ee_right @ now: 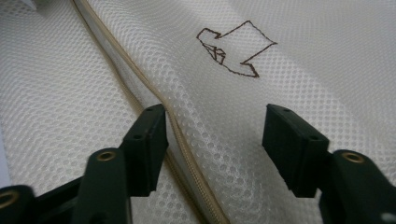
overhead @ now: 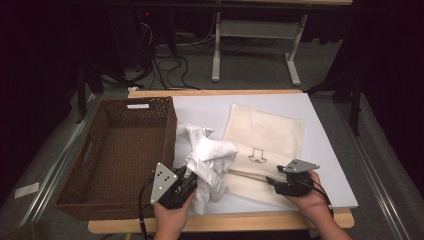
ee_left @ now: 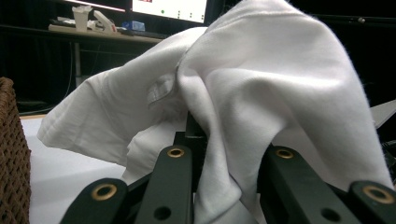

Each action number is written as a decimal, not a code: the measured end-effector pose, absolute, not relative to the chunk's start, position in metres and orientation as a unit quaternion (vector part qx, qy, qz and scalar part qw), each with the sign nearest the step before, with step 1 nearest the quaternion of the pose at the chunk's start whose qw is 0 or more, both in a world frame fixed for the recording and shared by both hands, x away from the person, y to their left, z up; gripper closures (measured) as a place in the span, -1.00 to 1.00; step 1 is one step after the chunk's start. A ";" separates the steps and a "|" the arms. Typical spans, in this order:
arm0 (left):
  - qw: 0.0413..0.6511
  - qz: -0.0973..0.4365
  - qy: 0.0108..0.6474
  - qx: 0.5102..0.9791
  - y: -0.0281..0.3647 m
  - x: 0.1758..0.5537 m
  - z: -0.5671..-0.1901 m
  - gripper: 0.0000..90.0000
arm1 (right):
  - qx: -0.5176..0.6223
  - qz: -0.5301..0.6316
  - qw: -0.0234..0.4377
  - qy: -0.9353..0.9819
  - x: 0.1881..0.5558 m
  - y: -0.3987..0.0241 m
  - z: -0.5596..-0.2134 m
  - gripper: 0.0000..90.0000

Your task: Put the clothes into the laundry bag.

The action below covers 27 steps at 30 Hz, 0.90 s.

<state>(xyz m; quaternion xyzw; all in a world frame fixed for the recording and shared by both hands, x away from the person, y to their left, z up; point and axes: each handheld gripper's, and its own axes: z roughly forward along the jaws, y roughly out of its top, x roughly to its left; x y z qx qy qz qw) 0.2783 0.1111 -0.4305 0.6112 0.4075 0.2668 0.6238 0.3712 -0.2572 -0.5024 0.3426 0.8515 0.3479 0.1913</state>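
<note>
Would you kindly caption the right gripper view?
Right tool open above the mesh laundry bag, straddling its zipper.

So the basket [overhead: 120, 155] sits on the left side of the bench [overhead: 325, 150], with the crumpled shirt [overhead: 210, 160] just right of it, touching its right wall. The mesh bag [overhead: 265, 135] lies flat further right, its left edge tucked under the shirt. Left gripper [overhead: 186, 184] is at the shirt's near end, in front of the basket's near right corner. Right gripper [overhead: 272, 181] is over the bag's near edge.
</note>
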 end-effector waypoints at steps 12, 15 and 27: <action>0.625 0.269 0.407 0.609 0.109 0.278 -0.429 0.74 | 0.330 0.382 0.194 0.841 0.377 -0.254 -0.493 0.53; 0.623 0.267 0.410 0.610 0.108 0.278 -0.431 0.74 | 0.327 0.387 0.191 0.841 0.378 -0.253 -0.491 0.69; 0.632 0.278 0.410 0.596 0.110 0.280 -0.421 0.74 | 0.363 0.434 0.163 0.808 0.381 -0.252 -0.480 0.96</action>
